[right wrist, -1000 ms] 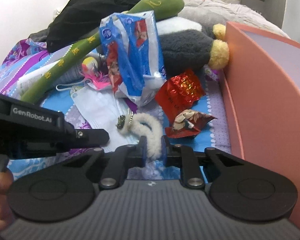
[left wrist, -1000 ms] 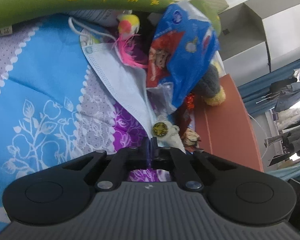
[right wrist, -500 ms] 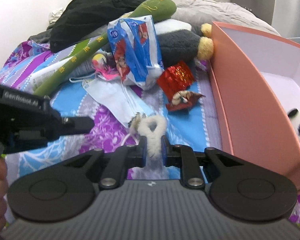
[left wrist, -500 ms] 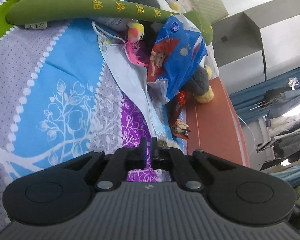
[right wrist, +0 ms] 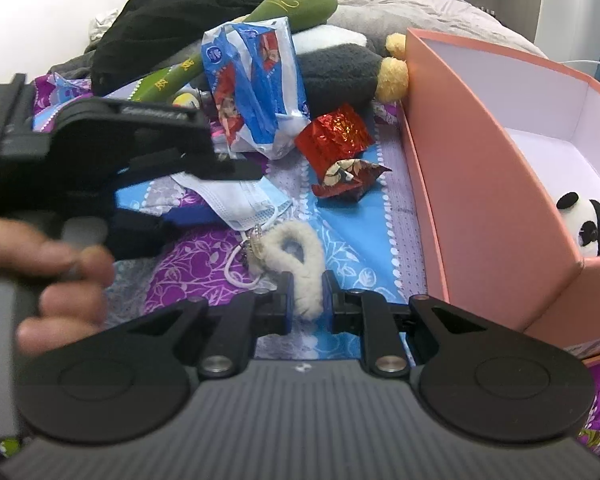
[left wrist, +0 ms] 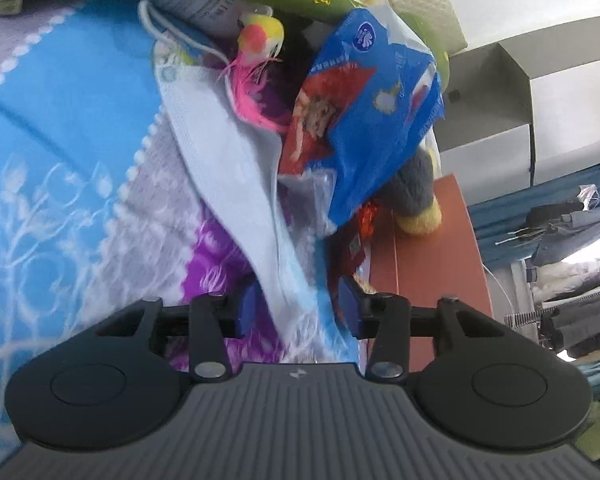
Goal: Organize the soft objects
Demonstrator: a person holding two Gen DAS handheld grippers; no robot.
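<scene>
My right gripper [right wrist: 306,298] is shut on a white fluffy loop keychain [right wrist: 304,254] and holds it above the bedsheet, left of the pink box [right wrist: 472,184]. My left gripper [left wrist: 296,308] is open, its jaws standing on either side of the light blue face mask [left wrist: 236,176]. In the right wrist view the left gripper [right wrist: 204,196] reaches in from the left over the face mask [right wrist: 240,202]. A panda plush [right wrist: 594,226] lies inside the box.
On the sheet lie a blue tissue pack [right wrist: 254,88], red foil wrappers [right wrist: 336,138], a grey plush [right wrist: 336,70], a green long plush [right wrist: 236,44], black clothing [right wrist: 188,12] and a pink feathered bird toy [left wrist: 256,60]. The box wall [left wrist: 432,256] stands to the right.
My left gripper has opened and moved forward over the face mask. My right gripper has drawn back with the fluffy keychain, lifting it off the sheet.
</scene>
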